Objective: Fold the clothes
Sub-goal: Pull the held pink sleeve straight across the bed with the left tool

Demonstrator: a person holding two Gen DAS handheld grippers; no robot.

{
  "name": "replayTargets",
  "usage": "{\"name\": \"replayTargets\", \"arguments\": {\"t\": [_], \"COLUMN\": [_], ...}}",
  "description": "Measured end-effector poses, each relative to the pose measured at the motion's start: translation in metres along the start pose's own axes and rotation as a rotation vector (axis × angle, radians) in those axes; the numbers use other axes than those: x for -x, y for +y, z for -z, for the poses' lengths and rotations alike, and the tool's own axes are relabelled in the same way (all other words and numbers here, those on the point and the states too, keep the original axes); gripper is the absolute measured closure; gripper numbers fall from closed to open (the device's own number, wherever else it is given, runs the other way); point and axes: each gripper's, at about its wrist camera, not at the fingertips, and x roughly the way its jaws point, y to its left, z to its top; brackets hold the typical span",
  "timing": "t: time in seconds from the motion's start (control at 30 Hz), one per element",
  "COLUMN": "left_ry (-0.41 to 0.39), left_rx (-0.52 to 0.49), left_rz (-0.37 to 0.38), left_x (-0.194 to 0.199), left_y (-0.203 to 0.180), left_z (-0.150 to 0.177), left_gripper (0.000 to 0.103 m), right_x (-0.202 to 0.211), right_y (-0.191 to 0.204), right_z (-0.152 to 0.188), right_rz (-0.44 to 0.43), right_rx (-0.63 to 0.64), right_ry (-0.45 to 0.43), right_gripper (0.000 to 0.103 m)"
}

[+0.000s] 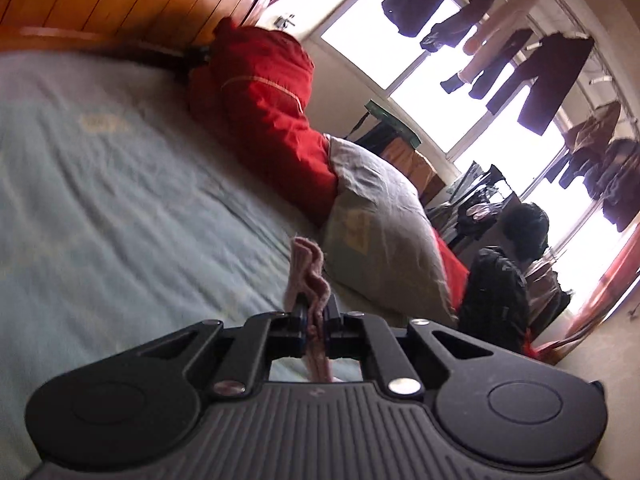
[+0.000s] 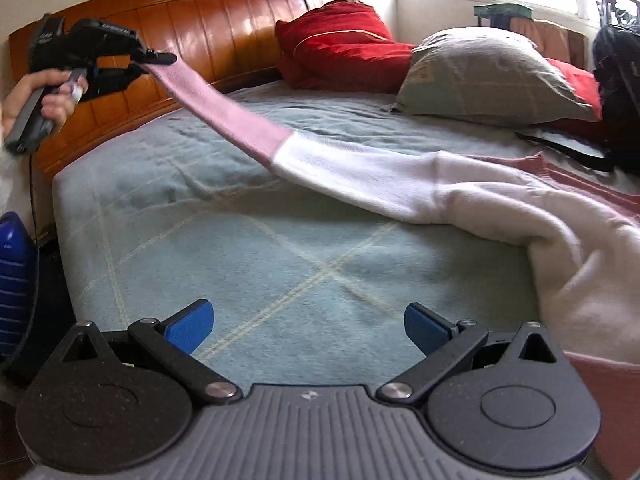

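My left gripper [image 2: 154, 58] clamped on pink sleeve cuff [image 1: 310, 280], sleeve [image 2: 320, 152] raised above bed [image 2: 240, 240], my right gripper [image 2: 308, 326] jaws wide, empty

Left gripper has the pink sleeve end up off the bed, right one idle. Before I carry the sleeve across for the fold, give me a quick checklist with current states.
1. Left gripper clamped on the pink cuff of the pink-and-white fleece garment's sleeve: ok.
2. Sleeve hangs free between gripper and garment body, no snag: ok.
3. Right gripper open and empty over the pale blue-green checked bedspread: ok.
4. Bedspread under the sleeve bare for laying it down: ok.
5. Garment body spread flat: not ok, bunched at the bed edge.
6. Second sleeve's whereabouts: cannot tell.
7. Grey-green pillow apart from the garment: ok.
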Motion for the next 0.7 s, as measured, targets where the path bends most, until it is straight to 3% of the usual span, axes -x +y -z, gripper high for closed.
{"name": "replayTargets", "arguments": {"t": [0.23, 0.37, 0.47, 0.7], "left_ry": [-0.037, -0.122, -0.114, 0.117], "left_rx": [-0.092, -0.106, -0.048, -0.078], "left_rz": [-0.129, -0.155, -0.162, -0.195], "left_x": [-0.044, -0.043, -0.041, -0.067], "left_y": [-0.006, 0.004, 0.027, 0.050], "left_z": [-0.049, -0.066, -0.071, -0.034], "left_gripper": [0.098, 0.103, 0.103, 0.103], "right_x": [0.009, 0.013, 0.012, 0.002], "right_y": [-0.015, -0.023, -0.026, -0.023], "right_z": [0.001, 0.001, 0.001, 0.004], "right_rz": [0.059, 0.083, 0.094, 0.072], "right_rx": [-0.028, -0.039, -0.046, -0.035], "right_ry": [-0.012, -0.014, -0.009, 0.020], "right_gripper": [0.000, 0.000, 0.000, 0.000]}}
